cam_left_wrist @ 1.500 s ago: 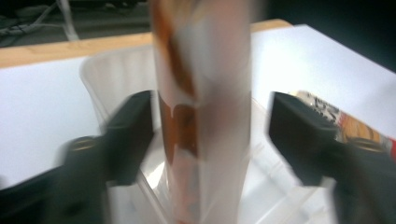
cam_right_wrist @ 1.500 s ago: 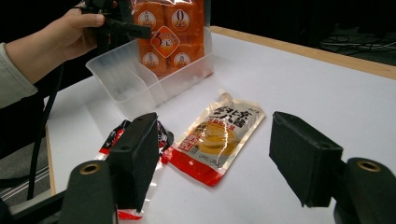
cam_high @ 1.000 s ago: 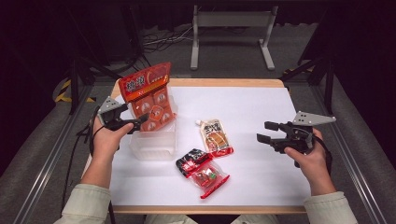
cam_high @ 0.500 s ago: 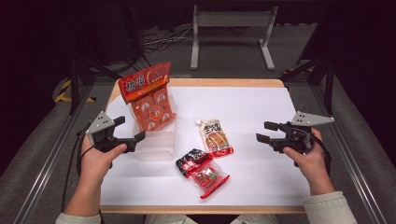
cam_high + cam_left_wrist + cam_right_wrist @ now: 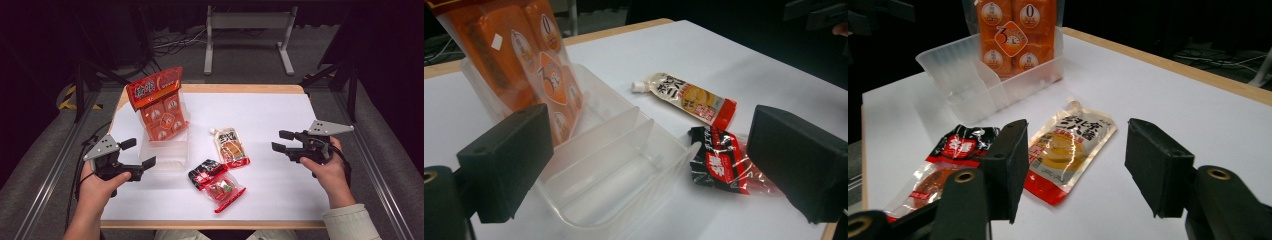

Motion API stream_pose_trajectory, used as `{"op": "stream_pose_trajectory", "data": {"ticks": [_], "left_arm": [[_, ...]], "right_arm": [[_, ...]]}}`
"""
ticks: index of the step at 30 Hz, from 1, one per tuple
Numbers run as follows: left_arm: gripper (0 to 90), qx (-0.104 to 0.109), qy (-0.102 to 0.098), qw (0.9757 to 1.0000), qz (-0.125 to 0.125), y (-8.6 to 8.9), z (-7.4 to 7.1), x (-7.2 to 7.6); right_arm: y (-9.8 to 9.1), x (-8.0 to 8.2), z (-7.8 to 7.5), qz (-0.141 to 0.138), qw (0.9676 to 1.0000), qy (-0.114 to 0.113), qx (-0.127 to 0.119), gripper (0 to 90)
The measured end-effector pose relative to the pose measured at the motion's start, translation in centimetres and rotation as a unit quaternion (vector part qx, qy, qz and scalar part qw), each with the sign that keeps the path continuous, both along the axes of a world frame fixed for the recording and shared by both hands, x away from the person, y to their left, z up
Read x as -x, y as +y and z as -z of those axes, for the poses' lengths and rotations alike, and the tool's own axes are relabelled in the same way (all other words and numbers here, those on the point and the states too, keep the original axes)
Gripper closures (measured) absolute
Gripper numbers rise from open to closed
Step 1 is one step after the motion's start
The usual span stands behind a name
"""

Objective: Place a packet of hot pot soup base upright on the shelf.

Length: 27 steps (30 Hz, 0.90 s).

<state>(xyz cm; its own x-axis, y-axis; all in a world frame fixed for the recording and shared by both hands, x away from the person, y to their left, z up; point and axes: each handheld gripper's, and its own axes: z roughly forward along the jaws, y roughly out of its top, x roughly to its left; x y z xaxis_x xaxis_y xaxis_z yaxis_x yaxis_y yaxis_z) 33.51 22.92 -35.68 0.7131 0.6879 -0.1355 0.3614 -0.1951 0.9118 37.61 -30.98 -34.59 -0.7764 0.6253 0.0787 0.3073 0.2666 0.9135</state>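
Note:
A clear divided bin (image 5: 167,152) sits at the table's left, with an orange snack bag (image 5: 160,107) standing upright in its far compartment. My left gripper (image 5: 139,154) hovers open and empty just left of the bin's near end; its own view looks between the jaws at the bin (image 5: 624,165) and the bag (image 5: 519,55). To the bin's right lie a spouted pouch (image 5: 231,147), a red-black packet (image 5: 205,172) and a clear red packet (image 5: 222,190). My right gripper (image 5: 280,140) stays open right of the pouch (image 5: 1068,150). Its jaws have just been closing a little, with nothing between them.
The white table top (image 5: 260,110) has a wooden edge at the back. Dark floor, cables and a metal stand (image 5: 247,30) lie beyond it. Metal rails run along both sides of the table.
My left gripper has drawn back from the orange bag in the bin, toward the near left edge. The right hand has kept still, its jaws slightly narrower.

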Motion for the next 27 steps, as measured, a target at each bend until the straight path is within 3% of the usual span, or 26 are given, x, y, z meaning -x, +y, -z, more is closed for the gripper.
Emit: {"op": "stream_pose_trajectory", "data": {"ticks": [3, 8, 10, 17, 27], "left_arm": [[6.3, -0.014, 0.005, 0.9998, 0.01, 0.0, 0.2, 0.3], [6.6, -0.017, 0.012, 0.9997, 0.008, 0.2, 0.4, 0.4], [6.6, -0.019, 0.012, 0.9997, 0.006, 0.4, 0.4, 0.6], [6.6, -0.015, 0.017, 0.9997, -0.009, 0.9, 0.6, 1.1], [6.5, -0.01, 0.02, 0.9995, -0.022, 1.3, 0.6, 1.2]], "right_arm": [[0.8, 0.1, -0.1, -0.017, 0.9998, 0.005, -0.006, 44.2], [1.9, 0.0, -0.1, -0.036, 0.9993, 0.009, -0.01, 44.2], [2.8, -0.2, -0.1, -0.044, 0.999, -0.001, -0.005, 42.4], [4.7, -0.9, 0.1, -0.072, 0.9973, 0.014, -0.002, 42.2], [8.8, -2.8, 0.8, -0.104, 0.9936, 0.035, 0.03, 37.6]]}}
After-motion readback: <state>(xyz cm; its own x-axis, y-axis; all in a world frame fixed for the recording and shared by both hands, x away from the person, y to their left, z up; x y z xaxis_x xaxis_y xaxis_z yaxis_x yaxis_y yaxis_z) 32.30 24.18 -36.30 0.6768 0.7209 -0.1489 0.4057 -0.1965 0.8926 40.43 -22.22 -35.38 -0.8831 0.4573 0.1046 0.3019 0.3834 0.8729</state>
